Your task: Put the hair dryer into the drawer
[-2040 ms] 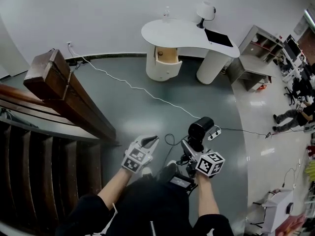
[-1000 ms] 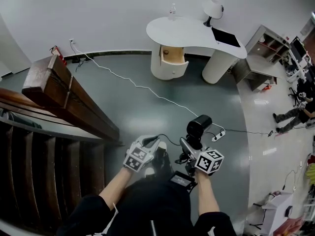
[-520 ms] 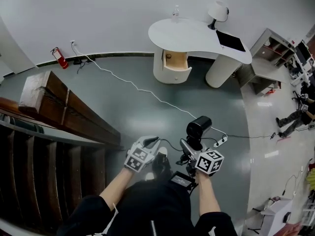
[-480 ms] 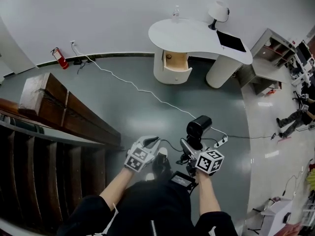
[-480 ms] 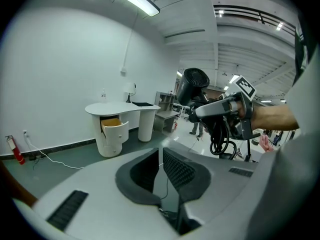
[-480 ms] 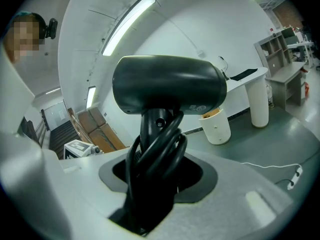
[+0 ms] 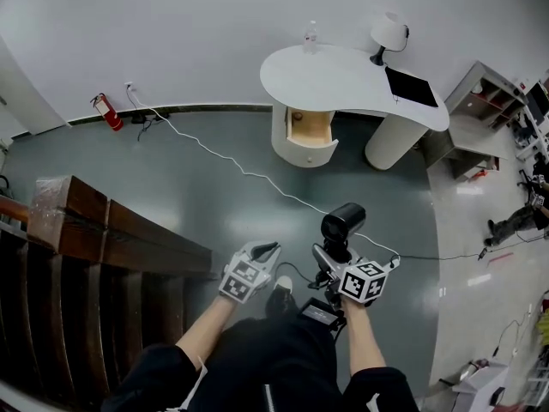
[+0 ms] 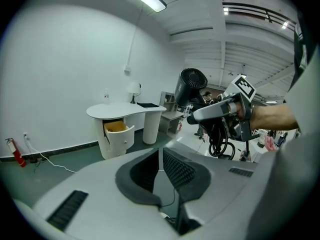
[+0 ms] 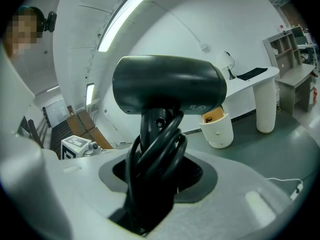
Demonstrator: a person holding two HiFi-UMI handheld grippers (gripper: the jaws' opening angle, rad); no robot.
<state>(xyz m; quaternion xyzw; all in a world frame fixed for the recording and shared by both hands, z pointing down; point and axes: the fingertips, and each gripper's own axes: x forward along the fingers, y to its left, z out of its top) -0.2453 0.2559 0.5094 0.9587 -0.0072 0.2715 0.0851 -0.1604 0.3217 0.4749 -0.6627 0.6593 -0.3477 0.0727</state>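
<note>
Our forearms (image 7: 208, 333): both reach forward from the bottom of the head view, over the grey floor (image 7: 206, 209).
Left gripper (image 7: 264, 250): its jaws are all but pressed together, with only a thin slit between the tips and nothing in it.
Right gripper (image 7: 331, 258): pinching the hair dryer (image 7: 342, 222) by its handle, with the black cord wound round the handle inside the jaws.
Hair dryer: black and upright in our right gripper, its barrel above the jaws, well apart from the drawer (image 7: 310, 130).
Wooden banister (image 7: 116, 239): on our left, beside dark stairs.
White cable (image 7: 244, 175): trails across the floor from the far wall towards our right.
Drawer: stands pulled open in the desk's rounded pedestal, with a pale wood inside.
Desk (image 7: 343, 77): white and curved, against the far wall. It carries a lamp (image 7: 390, 33), a small bottle (image 7: 310, 33) and a dark flat slab (image 7: 412, 87).
Fire extinguisher (image 7: 105, 110): red, at the foot of the wall, far left.
</note>
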